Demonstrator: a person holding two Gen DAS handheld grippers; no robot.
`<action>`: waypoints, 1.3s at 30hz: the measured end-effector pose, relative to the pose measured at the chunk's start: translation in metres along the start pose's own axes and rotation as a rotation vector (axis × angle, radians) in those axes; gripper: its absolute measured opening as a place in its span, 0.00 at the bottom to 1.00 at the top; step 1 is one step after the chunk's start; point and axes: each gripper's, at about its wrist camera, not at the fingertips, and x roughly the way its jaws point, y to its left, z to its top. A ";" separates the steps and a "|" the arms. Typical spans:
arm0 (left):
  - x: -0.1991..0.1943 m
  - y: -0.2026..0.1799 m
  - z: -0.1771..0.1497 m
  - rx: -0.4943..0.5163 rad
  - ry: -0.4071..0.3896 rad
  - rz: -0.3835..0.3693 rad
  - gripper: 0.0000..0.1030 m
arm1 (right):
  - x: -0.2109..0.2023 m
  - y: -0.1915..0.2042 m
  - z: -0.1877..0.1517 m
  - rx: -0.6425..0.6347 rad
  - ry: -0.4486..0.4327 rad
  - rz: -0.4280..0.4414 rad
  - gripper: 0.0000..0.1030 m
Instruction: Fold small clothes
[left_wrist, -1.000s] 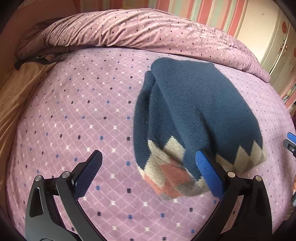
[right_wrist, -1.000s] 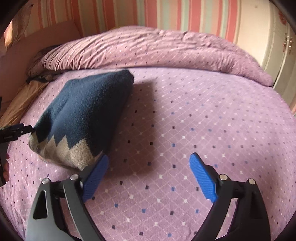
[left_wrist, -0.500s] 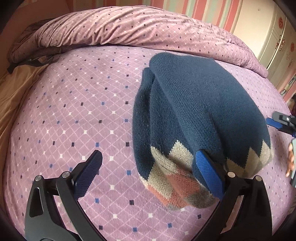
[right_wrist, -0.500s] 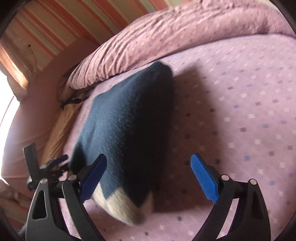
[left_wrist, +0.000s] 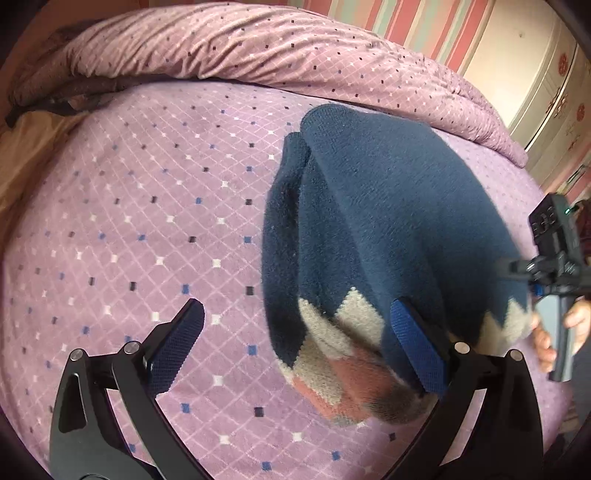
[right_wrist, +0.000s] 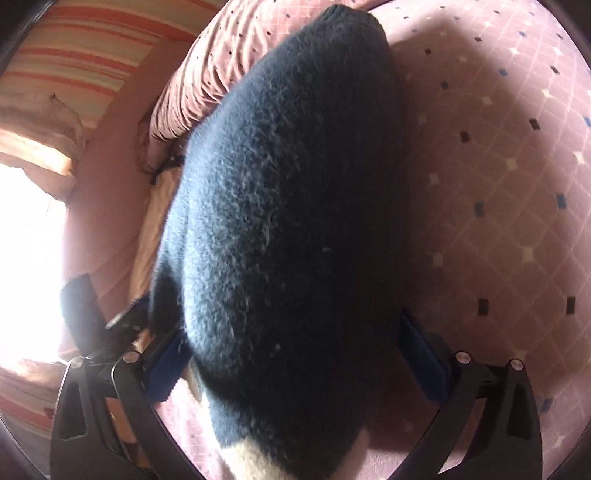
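A small navy knit sweater (left_wrist: 388, 221) with a beige and rust zigzag hem lies folded on the purple bedspread (left_wrist: 147, 221). My left gripper (left_wrist: 299, 354) is open, its right finger (left_wrist: 417, 350) resting on the hem, its left finger over bare bedspread. In the right wrist view the sweater (right_wrist: 295, 221) fills the frame. My right gripper (right_wrist: 295, 354) is open and straddles the sweater's near end, one finger on each side. The right gripper also shows at the left wrist view's right edge (left_wrist: 554, 273).
A rolled purple duvet (left_wrist: 258, 48) lies along the far side of the bed. A tan sheet (left_wrist: 22, 155) shows at the far left. A striped wall and a white wardrobe (left_wrist: 535, 74) stand behind. A bright window (right_wrist: 26, 258) is at left in the right wrist view.
My right gripper swung left and closed in over the sweater, which now sits between its fingers. My left gripper moved slightly nearer the hem. Both stayed open.
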 end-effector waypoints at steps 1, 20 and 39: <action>0.000 0.002 0.002 -0.022 0.000 -0.023 0.97 | 0.000 0.005 -0.002 -0.019 -0.010 -0.017 0.94; 0.060 -0.013 0.032 -0.077 0.045 -0.150 0.97 | 0.012 0.034 -0.008 -0.125 -0.020 -0.156 0.85; 0.083 0.032 0.031 -0.228 0.096 -0.453 0.97 | 0.008 0.022 -0.006 -0.119 -0.006 -0.146 0.87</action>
